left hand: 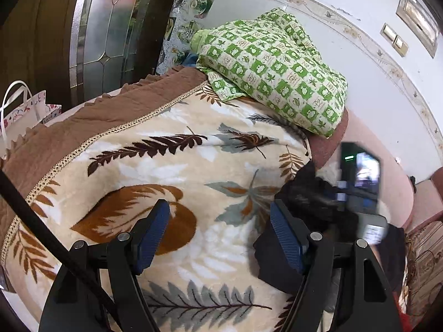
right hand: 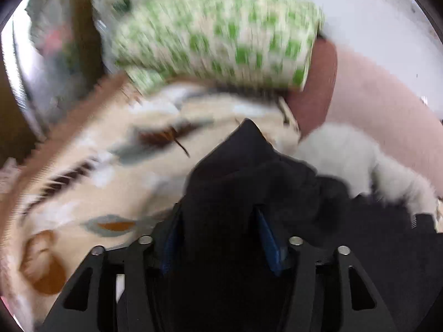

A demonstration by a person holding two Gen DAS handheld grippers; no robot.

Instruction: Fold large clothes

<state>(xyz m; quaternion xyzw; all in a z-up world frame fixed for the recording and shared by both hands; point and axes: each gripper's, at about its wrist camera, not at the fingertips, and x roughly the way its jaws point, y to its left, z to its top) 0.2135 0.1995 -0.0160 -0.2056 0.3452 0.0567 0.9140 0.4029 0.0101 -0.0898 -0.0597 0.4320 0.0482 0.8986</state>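
Plainly, the left gripper hangs above a cream plush blanket printed with brown and grey-blue leaves, its two blue ribbed pads spread wide with nothing between them. Just beside its right-hand pad lies a dark, almost black garment, bunched up on the blanket's right side; the pad stands right against the cloth's edge, though whether they touch cannot be told. In the left wrist view the right gripper appears as a motion-blurred black body with a small lit screen, pressed into the same dark heap. The right wrist view is smeared with blur, yet it shows the right gripper with the dark garment filling the gap between its blue pads, a peak of cloth rising ahead of the fingertips; the tongs are closed on that fabric, held partly apart by its bulk. Beyond the blanket's brown quilted border with a gold trim rests a green-and-white checked cushion, lying on the far end of the blanket. A white fluffy cloth lies just to the right of the dark garment, against a pink upholstered surface. At the far left stands a white paper gift bag with ribbon handles, near a dark wooden door with leaded glass.
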